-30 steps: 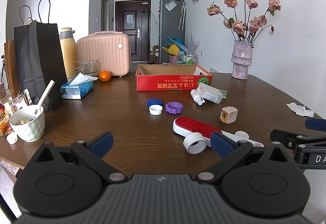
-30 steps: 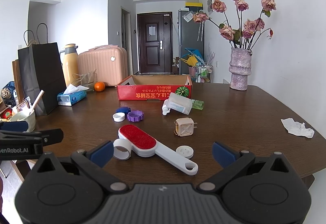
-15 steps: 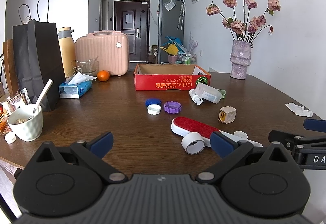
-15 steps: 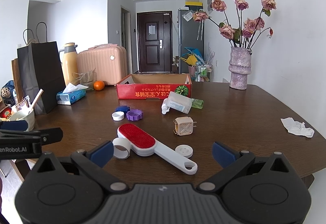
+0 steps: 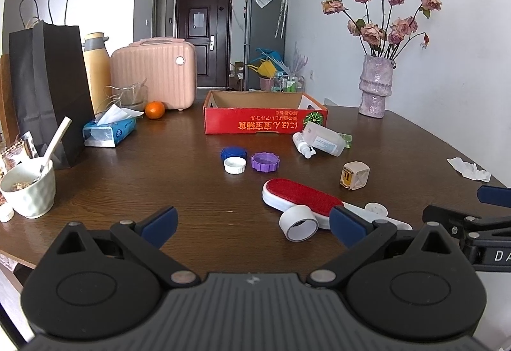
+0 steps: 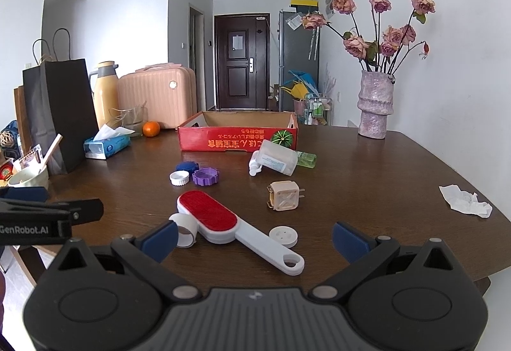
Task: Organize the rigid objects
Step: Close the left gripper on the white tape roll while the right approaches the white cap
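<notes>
A red and white lint brush lies near the table's front, also in the left wrist view. A white tape roll touches its head. A white round disc, a beige plug cube, a clear bottle, and blue, white and purple caps lie further back. An empty red cardboard box stands behind them. My left gripper and right gripper are open, empty, above the front edge.
A black paper bag, a bowl with a spoon, a tissue pack, an orange, a thermos and a pink case stand at the left and back. A vase of roses and crumpled tissue are on the right.
Both grippers have drifted very slightly; the view shifts a little. Nothing on the table has moved and both stay open.
</notes>
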`<action>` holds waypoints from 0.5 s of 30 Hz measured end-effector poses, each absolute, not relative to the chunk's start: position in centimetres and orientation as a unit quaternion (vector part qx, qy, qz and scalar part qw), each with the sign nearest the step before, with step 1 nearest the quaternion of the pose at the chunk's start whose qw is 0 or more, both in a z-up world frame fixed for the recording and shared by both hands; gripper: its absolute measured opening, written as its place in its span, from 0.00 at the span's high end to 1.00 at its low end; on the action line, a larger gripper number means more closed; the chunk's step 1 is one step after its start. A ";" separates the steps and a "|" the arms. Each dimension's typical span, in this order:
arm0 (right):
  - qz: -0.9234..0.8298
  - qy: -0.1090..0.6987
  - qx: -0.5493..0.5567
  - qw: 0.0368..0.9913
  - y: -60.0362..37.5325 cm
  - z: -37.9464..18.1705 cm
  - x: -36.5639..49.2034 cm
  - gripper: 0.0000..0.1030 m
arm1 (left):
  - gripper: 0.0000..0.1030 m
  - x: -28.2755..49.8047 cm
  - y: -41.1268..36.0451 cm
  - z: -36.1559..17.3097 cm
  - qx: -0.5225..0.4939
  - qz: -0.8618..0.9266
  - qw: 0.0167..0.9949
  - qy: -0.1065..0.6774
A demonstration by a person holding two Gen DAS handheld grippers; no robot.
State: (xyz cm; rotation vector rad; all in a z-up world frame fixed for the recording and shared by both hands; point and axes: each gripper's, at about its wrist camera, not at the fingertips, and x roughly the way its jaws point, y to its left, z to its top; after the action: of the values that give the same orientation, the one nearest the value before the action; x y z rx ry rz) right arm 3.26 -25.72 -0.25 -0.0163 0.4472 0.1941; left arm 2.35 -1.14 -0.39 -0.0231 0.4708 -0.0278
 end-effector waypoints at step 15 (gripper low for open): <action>0.082 0.239 -0.008 0.968 -26.2 -0.8 5.2 0.00 | 0.00 4.7 -1.9 -1.1 -0.002 -0.021 0.968 0.251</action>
State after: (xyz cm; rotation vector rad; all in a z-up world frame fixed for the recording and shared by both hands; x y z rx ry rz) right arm 5.24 -26.18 -0.77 -0.0162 0.4832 0.1659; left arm 4.75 -1.92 -1.14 -0.0042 0.5080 -0.0427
